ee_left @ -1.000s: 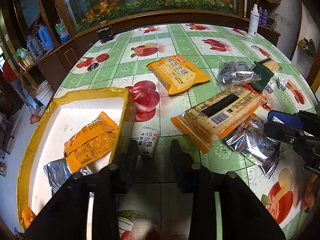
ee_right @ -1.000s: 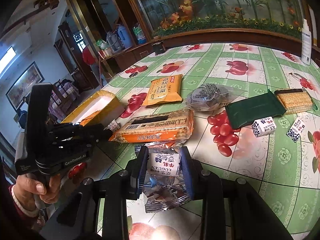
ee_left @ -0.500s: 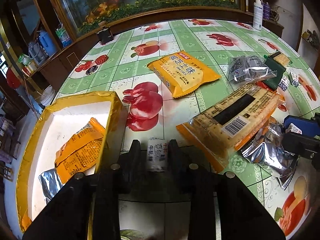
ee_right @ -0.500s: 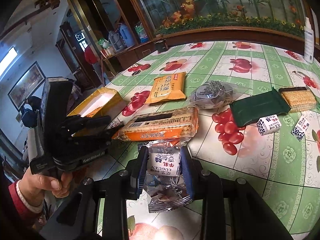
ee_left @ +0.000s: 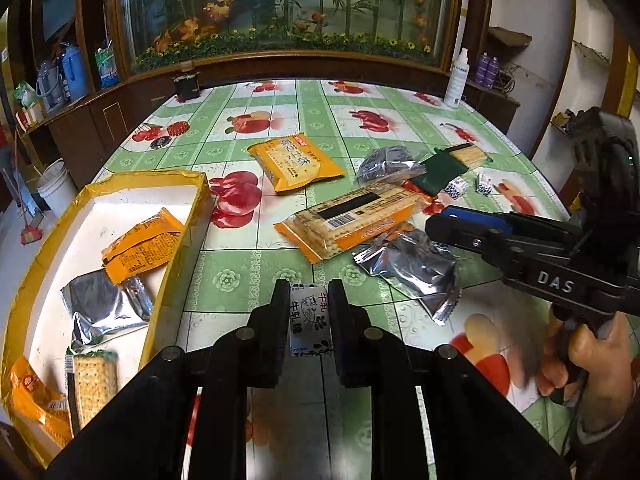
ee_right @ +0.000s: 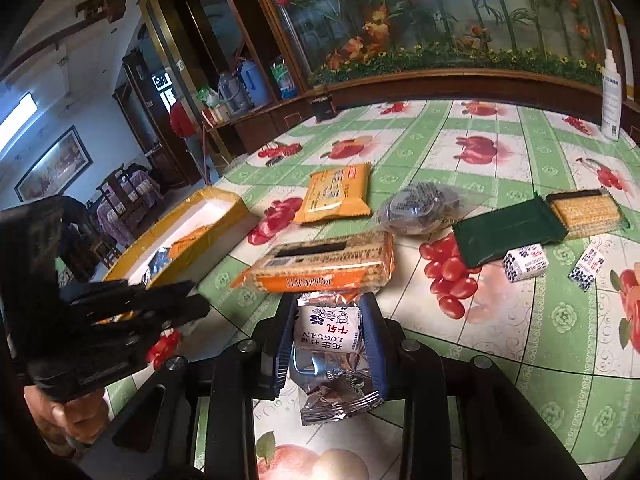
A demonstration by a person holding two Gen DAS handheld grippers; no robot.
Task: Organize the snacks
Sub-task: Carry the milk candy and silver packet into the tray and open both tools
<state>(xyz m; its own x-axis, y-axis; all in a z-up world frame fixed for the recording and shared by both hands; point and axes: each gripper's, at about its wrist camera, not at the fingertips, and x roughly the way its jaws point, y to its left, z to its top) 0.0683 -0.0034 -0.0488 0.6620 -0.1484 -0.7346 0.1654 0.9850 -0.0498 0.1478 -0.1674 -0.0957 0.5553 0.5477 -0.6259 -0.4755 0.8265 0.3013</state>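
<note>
Candy sits clamped between left hand-held gripper fingers.

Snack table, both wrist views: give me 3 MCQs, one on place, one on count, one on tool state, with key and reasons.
1. Where does the long cracker pack lie?
A. in the yellow tray
B. on the tablecloth, outside the tray
C. in the right tool

2. How many small white-and-blue candies lie loose beside the green pouch?
A. none
B. two
C. five

3. What is the left tool doing?
A. shut on a small milk candy
B. open over the tray
C. shut on the orange packet

Key: B, B, A.
1: B, the pack rests on the fruit-print cloth to the right of the yellow tray.
2: B, the right wrist view shows one loose candy and a second next to the pouch.
3: A, the small milk candy sits pressed between both fingers, which have just closed on it.
</note>
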